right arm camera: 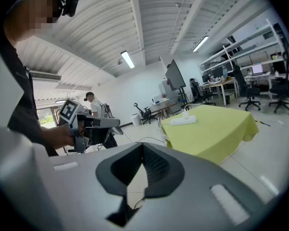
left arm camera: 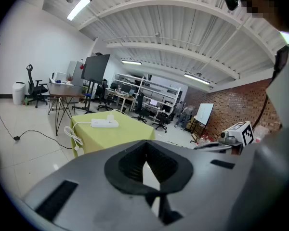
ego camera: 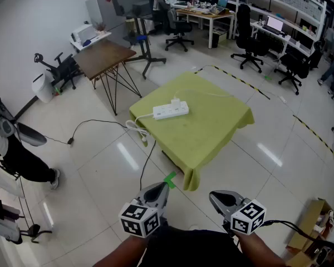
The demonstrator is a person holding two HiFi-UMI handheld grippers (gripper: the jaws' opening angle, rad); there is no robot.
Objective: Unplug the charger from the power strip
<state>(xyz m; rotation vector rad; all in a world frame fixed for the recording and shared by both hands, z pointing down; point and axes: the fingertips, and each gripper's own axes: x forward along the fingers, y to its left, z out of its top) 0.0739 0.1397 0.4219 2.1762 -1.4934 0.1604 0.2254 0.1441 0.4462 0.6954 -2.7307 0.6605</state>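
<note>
A white power strip (ego camera: 171, 111) lies near the left edge of a table under a yellow-green cloth (ego camera: 211, 132), well ahead of me. A small white charger (ego camera: 176, 102) stands plugged into it, and a thin white lead runs off across the cloth. The strip's own white cable (ego camera: 136, 128) hangs coiled over the table's left corner. My left gripper (ego camera: 157, 191) and right gripper (ego camera: 218, 198) are held low over the floor, far short of the table, both shut and empty. The left gripper view shows the strip (left arm camera: 105, 123), and the right gripper view shows it too (right arm camera: 183, 121).
A wooden table (ego camera: 103, 54) on thin black legs stands left of the clothed one. A black cable (ego camera: 94, 124) trails over the tiled floor. A person (ego camera: 16, 154) stands at the far left. Office chairs and desks (ego camera: 250, 38) fill the back, and a cardboard box (ego camera: 309, 227) is at lower right.
</note>
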